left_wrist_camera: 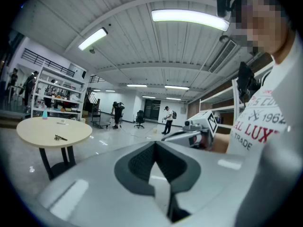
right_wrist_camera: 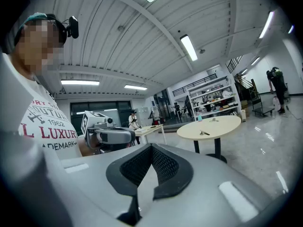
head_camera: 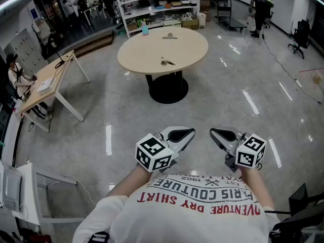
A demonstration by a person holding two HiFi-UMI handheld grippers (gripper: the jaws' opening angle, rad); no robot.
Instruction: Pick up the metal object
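A small dark metal object (head_camera: 167, 62) lies near the middle of a round beige table (head_camera: 190, 44), far ahead across the floor. It also shows on that table in the left gripper view as the metal object (left_wrist_camera: 60, 137) and in the right gripper view as the metal object (right_wrist_camera: 203, 133). My left gripper (head_camera: 191, 131) and right gripper (head_camera: 213, 132) are held close to the person's chest, tips pointing toward each other, well away from the table. In the left gripper view the left gripper (left_wrist_camera: 156, 164) is shut with nothing in it. The right gripper (right_wrist_camera: 151, 167) is shut and empty too.
A blue bottle (head_camera: 145, 30) and a flat grey item (head_camera: 169, 36) sit at the table's far side. A desk (head_camera: 48, 82) with a seated person (head_camera: 17, 80) stands at the left. Shelves (head_camera: 157, 4) line the back, and a person (head_camera: 260, 9) and an office chair (head_camera: 301, 34) are at the back right.
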